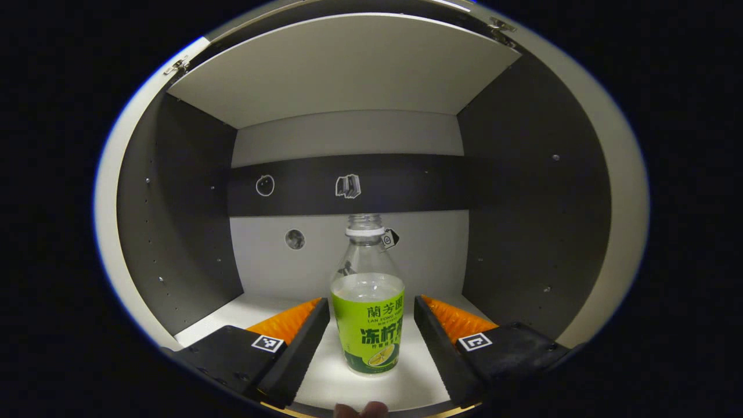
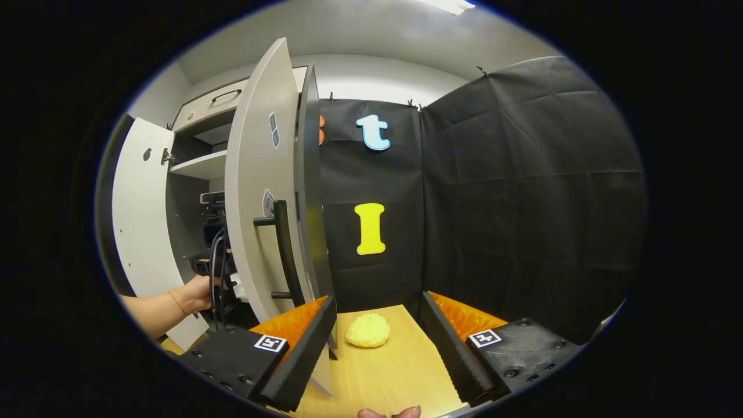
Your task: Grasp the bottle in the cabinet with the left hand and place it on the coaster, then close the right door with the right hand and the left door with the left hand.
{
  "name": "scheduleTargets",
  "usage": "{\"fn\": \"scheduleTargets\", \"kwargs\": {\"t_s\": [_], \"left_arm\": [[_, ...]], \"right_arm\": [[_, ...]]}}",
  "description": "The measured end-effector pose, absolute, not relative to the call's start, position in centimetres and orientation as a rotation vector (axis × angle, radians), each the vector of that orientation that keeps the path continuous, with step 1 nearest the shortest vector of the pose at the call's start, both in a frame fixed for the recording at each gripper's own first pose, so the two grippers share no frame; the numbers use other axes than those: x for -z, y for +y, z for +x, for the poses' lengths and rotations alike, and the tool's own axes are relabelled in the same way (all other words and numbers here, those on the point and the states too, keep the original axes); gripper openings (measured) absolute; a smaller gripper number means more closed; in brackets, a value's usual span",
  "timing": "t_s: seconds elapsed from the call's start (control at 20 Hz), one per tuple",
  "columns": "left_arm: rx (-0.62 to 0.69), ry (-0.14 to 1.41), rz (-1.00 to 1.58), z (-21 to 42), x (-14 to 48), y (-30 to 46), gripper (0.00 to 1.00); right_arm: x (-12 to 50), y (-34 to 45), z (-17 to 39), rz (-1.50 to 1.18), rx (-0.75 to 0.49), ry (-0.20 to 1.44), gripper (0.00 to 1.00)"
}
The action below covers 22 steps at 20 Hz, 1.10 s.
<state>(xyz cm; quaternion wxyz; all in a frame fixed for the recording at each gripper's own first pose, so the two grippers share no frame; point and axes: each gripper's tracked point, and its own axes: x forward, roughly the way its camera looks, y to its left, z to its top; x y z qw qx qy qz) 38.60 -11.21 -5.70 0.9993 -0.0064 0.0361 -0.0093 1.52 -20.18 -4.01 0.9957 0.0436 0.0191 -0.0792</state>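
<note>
Inside the cabinet (image 1: 174, 220), the left tongs (image 1: 371, 342) are spread wide around the bottle (image 1: 367, 302), which stands on the shelf floor, not yet gripped. Over the table (image 2: 383, 371), the right tongs (image 2: 377, 342) hang released near a yellow lump (image 2: 367, 331); the right door (image 2: 261, 191) stands open beyond. Everything remains undone.

I see the bottle (image 1: 367, 313) standing upright on the cabinet's pale shelf (image 1: 325, 386); a yellow coaster (image 2: 367, 331) lies on the wooden desk (image 2: 395, 371).
</note>
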Motion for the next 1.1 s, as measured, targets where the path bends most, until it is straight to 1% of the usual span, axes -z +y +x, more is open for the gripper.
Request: {"fn": "scheduleTargets", "kwargs": {"t_s": [0.15,0.2,0.25,0.45,0.55,0.8,0.85,0.9,0.95,1.1], "left_arm": [[0.009,0.077,0.003,39.9,5.9,-10.7,0.94],[0.008,0.08,0.003,39.7,6.0,-11.1,0.88],[0.018,0.083,-0.007,39.4,5.9,-11.5,0.8],[0.036,0.069,-0.037,38.4,5.1,-10.8,0.79],[0.055,0.05,-0.022,36.2,4.4,-10.5,0.79],[0.102,-0.003,0.006,26.9,2.5,-9.7,0.78],[0.112,-0.005,0.007,25.4,2.5,-9.6,0.79],[0.118,-0.006,0.005,23.9,2.6,-9.4,0.79],[0.125,-0.008,-0.002,22.4,2.5,-9.2,0.79],[0.137,-0.022,-0.027,18.3,2.2,-9.0,0.78]], "right_arm": [[3.8,-21.4,1.7,0.087,0.174,0.03,0.98],[3.8,-21.7,1.6,0.087,0.18,0.029,0.98],[3.9,-21.9,1.6,0.089,0.185,0.029,0.98],[3.6,-22.1,1.2,0.107,0.193,0.03,0.98],[3.2,-21.7,0.9,0.113,0.191,0.02,0.98],[2.5,-19.8,0.2,0.099,0.173,0.006,0.98],[2.4,-19.2,0.1,0.096,0.164,0.003,1.0],[2.3,-18.6,-0.1,0.093,0.155,0.0,1.0],[2.1,-18.0,-0.3,0.091,0.143,-0.003,0.98],[1.7,-16.1,-0.6,0.077,0.114,-0.014,0.98]]}}
